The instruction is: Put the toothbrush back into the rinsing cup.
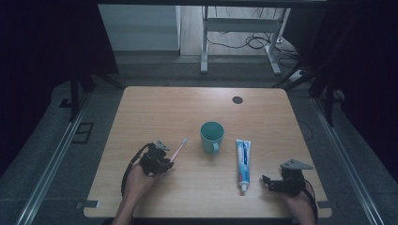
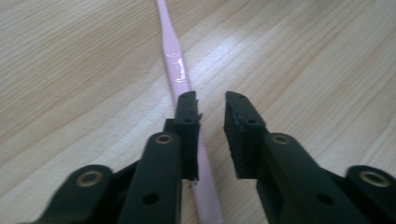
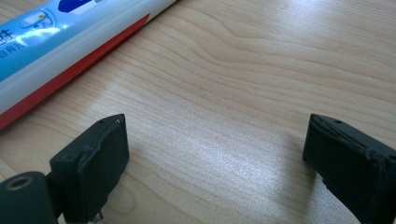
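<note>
- High view: lying on the light wooden worktop [image 1: 141, 108], a slim pink plastic toothbrush [image 1: 179, 149] angling toward the teal ceramic mug [image 1: 211, 136], bristle end up near the mug. Resting just right of the mug, a blue-and-white toothpaste tube [image 1: 242, 159], cap pointing toward the near edge. Hovering over the toothbrush's lower handle, the left gripper [image 1: 165, 161]; sitting apart at the near right corner, right of the tube, the right gripper [image 1: 268, 183].
- Left gripper view: standing a little apart, the two black fingers [image 2: 189, 121], with the pink handle [image 2: 176, 70] running up the worktop and passing under the left-hand finger rather than being squeezed between the pads; nothing clamped.
- Right gripper view: gaping wide, the fingers [image 3: 98, 158], holding nothing, bare wood between them; the tube [image 3: 60, 37] crossing the upper left corner, close by but untouched.
- Judging progress: looking early. Toothbrush not yet lifted and still flat on the wood, mug empty, tube untouched. Remaining, probably: closing on the handle, raising the brush, and carrying it to the mug or tube.
</note>
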Available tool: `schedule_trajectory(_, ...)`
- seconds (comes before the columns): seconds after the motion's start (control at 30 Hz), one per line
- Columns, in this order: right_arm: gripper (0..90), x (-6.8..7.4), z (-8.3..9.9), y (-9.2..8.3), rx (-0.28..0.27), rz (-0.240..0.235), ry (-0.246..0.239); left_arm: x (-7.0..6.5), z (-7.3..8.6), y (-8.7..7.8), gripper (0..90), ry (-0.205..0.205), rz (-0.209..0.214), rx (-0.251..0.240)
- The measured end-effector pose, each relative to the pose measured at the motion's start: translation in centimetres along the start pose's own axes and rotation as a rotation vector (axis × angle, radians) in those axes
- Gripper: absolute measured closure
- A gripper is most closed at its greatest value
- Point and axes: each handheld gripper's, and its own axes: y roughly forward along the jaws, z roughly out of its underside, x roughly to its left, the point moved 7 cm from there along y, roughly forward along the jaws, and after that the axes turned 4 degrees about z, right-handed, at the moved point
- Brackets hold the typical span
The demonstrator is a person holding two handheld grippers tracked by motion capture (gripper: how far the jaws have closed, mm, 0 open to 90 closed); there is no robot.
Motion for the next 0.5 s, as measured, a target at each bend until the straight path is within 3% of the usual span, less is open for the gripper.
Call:
schedule_trajectory(0.13,6.6,0.0,0.0,0.0,0.000,0.000,0.000,0.7,-0.5,0.1,68.3,-0.008,-0.014,0.055)
schedule_trajectory(0.5,6.6,0.0,0.0,0.0,0.000,0.001,0.000,1.2,-1.8,0.7,66.3,-0.006,-0.024,0.169)
